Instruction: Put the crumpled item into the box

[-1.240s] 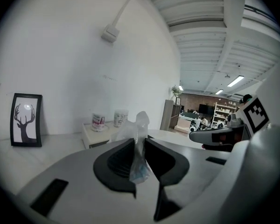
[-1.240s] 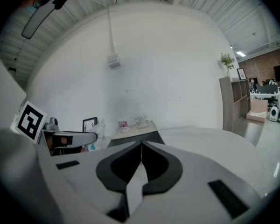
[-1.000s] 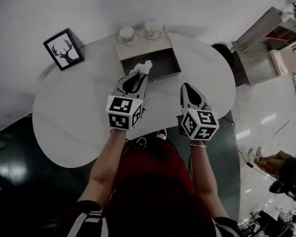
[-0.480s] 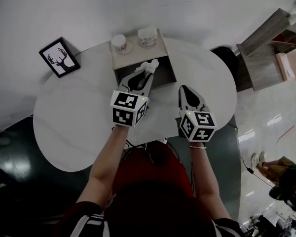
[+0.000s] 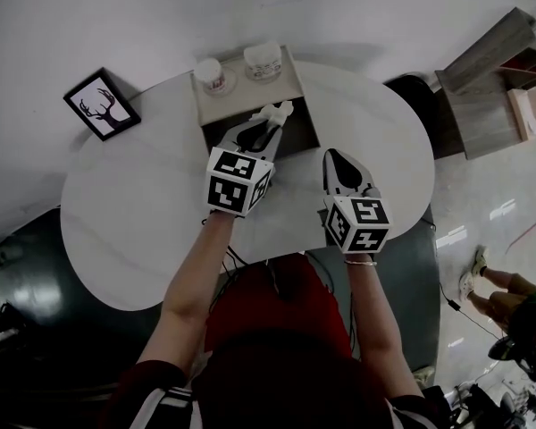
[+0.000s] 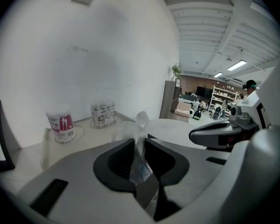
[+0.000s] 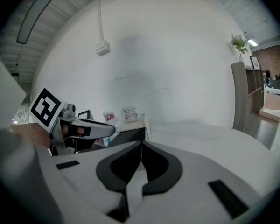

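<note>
Clamps the crumpled clear plastic wrapper (image 6: 140,129) between the left gripper's (image 5: 266,127) jaws over the beige open box (image 5: 247,97), right gripper's (image 7: 141,146) jaws closed, empty.

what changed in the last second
The left gripper, still shut on the crumpled item, moved forward and carried it further over the box's open compartment. Nothing was released. The right gripper stayed shut and empty beside the box; the two containers on the box top did not move.
</note>
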The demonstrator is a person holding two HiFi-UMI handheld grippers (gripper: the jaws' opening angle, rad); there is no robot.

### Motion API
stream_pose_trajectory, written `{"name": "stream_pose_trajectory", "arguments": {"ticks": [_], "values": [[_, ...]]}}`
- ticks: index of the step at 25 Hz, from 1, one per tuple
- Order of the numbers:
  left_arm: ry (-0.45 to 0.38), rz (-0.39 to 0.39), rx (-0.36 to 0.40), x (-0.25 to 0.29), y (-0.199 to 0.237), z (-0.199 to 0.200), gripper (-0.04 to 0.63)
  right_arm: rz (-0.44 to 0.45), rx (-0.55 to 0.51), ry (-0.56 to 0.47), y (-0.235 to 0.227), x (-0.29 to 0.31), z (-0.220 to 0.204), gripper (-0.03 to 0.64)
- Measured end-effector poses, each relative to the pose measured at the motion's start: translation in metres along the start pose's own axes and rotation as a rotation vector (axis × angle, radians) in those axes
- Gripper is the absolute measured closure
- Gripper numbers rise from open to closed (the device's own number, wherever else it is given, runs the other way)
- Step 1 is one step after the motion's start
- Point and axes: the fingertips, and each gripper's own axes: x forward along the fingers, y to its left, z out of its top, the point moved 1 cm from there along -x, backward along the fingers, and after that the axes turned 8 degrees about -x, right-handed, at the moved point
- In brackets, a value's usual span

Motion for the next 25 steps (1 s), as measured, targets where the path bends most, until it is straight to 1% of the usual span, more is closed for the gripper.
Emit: {"name": "stream_pose_trajectory", "arguments": {"ticks": [7,14,25], "values": [[0.080,-0.023,0.070,0.021,0.001,-0.006,0.508,-0.009,0.006,0.016,-0.004,0.006,-0.005,0.601],[0.158,-0.027,0.132,0.035,0.000,-0.016,0.508,-0.015,0.017,0.025,-0.007,0.009,-0.007,0.601],[0.230,-0.019,0.160,0.052,0.008,-0.029,0.508,-0.020,0.017,0.035,-0.015,0.012,-0.008,0.601]]}}
